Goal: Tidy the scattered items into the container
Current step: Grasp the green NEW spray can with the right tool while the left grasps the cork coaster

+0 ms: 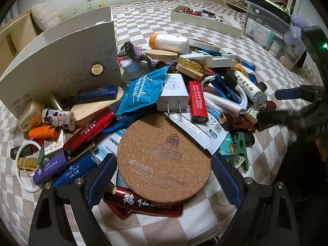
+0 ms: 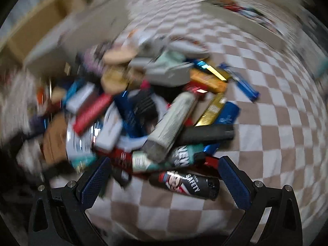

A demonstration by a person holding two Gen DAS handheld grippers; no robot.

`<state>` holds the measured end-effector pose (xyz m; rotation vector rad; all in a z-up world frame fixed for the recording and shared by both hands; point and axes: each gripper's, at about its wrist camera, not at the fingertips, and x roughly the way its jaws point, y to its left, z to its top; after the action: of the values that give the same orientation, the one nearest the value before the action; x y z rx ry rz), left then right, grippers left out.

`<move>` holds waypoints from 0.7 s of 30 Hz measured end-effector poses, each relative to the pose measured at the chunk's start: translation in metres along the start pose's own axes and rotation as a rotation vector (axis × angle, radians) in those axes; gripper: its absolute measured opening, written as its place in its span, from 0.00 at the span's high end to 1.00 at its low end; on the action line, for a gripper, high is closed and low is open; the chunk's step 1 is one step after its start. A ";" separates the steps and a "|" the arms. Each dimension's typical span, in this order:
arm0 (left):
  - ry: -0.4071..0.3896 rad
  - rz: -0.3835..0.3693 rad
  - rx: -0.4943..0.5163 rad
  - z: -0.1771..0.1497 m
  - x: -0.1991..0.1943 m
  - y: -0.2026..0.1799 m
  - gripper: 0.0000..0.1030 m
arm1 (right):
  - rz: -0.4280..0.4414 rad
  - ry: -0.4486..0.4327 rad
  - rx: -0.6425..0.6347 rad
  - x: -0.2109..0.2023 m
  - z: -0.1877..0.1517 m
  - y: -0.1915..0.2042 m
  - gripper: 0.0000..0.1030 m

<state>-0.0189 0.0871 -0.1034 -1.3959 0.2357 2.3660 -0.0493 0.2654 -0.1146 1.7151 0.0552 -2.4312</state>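
A heap of small items lies on the checked bedspread: lighters, a white charger [image 1: 174, 94], blue sachets, a green clip [image 1: 240, 151]. A round cork coaster [image 1: 164, 162] rests on top at the near side, and my left gripper [image 1: 163, 176] is shut on its two edges. At the right edge of the left wrist view my right gripper [image 1: 284, 106] shows blurred over the heap's right side. In the blurred right wrist view that right gripper [image 2: 165, 181] stands open, with a black "SAFETY" lighter [image 2: 185, 184] lying between its fingers, untouched. A white tray [image 1: 207, 23] holding several small items sits behind the heap.
A tall pale box [image 1: 61, 65] with a round metal clasp stands at the heap's left. A clear plastic bin [image 1: 272, 34] and shelves with clothes are at the far right. Bare checked bedspread [image 2: 276, 133] spreads to the right of the heap.
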 end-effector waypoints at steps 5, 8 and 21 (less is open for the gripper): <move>0.001 0.001 0.000 0.000 0.000 0.001 0.09 | -0.035 0.058 -0.142 0.004 0.002 0.008 0.00; 0.001 0.000 -0.002 0.000 0.000 0.001 0.08 | -0.022 0.092 -0.103 0.012 0.003 -0.005 0.02; 0.008 0.002 0.001 0.000 0.000 0.000 0.06 | 0.007 0.157 -0.098 0.031 0.011 -0.016 0.18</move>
<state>-0.0192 0.0873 -0.1037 -1.4058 0.2407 2.3614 -0.0719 0.2766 -0.1411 1.8539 0.1840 -2.2443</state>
